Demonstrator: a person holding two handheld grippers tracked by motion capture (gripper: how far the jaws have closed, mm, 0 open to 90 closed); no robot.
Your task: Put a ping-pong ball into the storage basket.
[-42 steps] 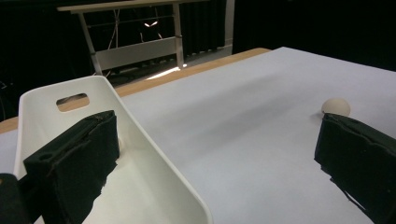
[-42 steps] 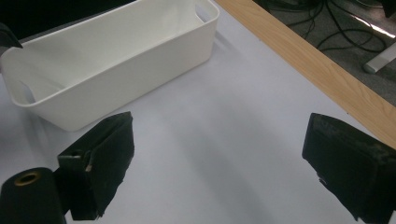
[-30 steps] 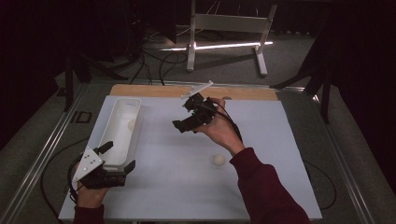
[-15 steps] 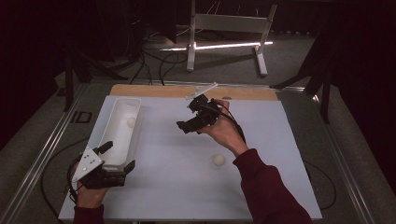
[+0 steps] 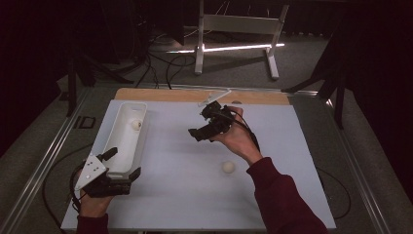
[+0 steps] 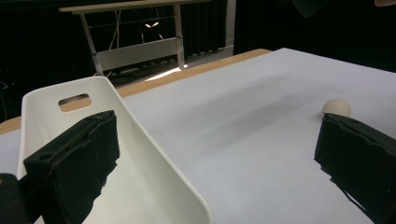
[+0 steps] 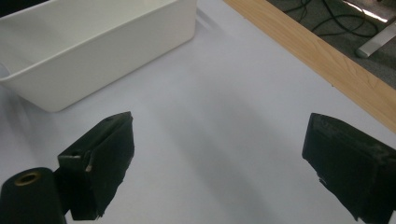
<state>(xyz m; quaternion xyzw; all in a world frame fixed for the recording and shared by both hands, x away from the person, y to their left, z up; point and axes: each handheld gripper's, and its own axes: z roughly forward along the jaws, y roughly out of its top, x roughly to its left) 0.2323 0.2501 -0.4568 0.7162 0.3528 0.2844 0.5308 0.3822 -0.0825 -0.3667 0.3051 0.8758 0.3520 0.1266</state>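
Note:
A white bin point(image 5: 122, 146) lies along the left side of the white table, with a small pale ball point(image 5: 136, 125) inside near its far end. A second pale ball point(image 5: 227, 167) rests on the table right of centre, also visible in the left gripper view as the ball point(image 6: 336, 107). My left gripper point(image 5: 122, 164) is open at the bin's near end. One of its jaws is inside the bin point(image 6: 140, 154) and the other outside. My right gripper point(image 5: 202, 126) is held open above the table's middle, nothing between its jaws, facing the bin point(image 7: 93, 51).
A wooden strip point(image 5: 195, 95) runs along the table's far edge, close to the right gripper's side as the strip point(image 7: 317, 51). Beyond the table stand a white frame point(image 5: 238, 24) and cables on the floor. A metal rail borders the left side.
The right gripper has drifted slightly to the right, still open. The left gripper, the bin and both balls have stayed put.

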